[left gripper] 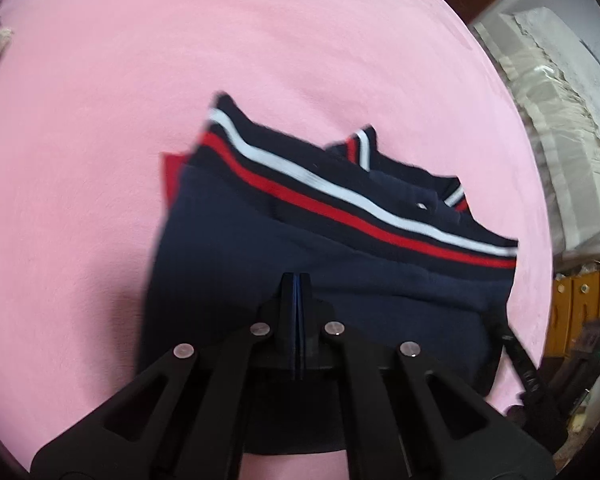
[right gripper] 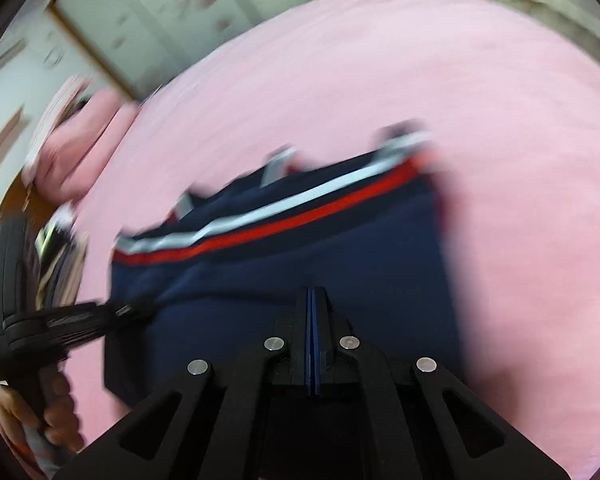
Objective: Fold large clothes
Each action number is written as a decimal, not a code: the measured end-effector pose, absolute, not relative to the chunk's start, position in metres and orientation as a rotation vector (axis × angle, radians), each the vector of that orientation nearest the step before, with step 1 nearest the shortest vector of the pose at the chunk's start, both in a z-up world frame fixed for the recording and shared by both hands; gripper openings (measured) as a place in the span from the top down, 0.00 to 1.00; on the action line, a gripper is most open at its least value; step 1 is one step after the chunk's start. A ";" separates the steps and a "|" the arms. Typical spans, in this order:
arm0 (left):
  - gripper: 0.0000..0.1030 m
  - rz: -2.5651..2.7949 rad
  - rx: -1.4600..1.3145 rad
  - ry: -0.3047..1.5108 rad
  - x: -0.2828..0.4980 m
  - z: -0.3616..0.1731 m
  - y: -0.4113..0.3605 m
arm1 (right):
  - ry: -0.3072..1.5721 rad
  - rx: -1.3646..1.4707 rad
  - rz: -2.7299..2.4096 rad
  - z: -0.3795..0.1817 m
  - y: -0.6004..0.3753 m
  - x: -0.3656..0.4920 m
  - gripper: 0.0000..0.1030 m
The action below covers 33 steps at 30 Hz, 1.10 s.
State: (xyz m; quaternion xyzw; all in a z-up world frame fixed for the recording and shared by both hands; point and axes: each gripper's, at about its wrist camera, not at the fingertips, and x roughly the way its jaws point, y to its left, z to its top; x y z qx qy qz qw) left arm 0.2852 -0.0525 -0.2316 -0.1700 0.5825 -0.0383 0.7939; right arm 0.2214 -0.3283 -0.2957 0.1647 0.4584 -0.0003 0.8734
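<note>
Pinching the near hem, left gripper (left gripper: 296, 280) and right gripper (right gripper: 315, 294) carry the navy garment (left gripper: 260, 248) forward, apparently to fold it.

Soft, even indoor light fills both views, with no glare on the pink bedsheet (left gripper: 300, 60). The left wrist view is fairly sharp; the right wrist view is smeared by motion blur, worst left of the navy garment (right gripper: 300, 264). Fisheye bending and dark corners ring both.
</note>
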 end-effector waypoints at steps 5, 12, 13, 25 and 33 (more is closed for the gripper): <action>0.99 -0.059 -0.386 1.174 0.264 -0.203 -0.025 | 0.906 0.545 -0.023 -0.283 -0.378 0.205 1.00; 0.99 -0.249 -0.349 1.344 0.232 -0.226 -0.081 | 1.011 0.551 0.366 -0.294 -0.293 0.204 1.00; 0.99 -0.237 -0.318 1.355 0.230 -0.232 -0.090 | 1.037 0.544 0.394 -0.299 -0.279 0.205 1.00; 0.99 0.041 -0.210 1.323 0.206 -0.248 -0.048 | 1.103 0.527 0.266 -0.334 -0.326 0.182 1.00; 0.99 0.067 -0.447 1.328 0.203 -0.260 -0.029 | 1.096 0.395 0.086 -0.331 -0.353 0.176 1.00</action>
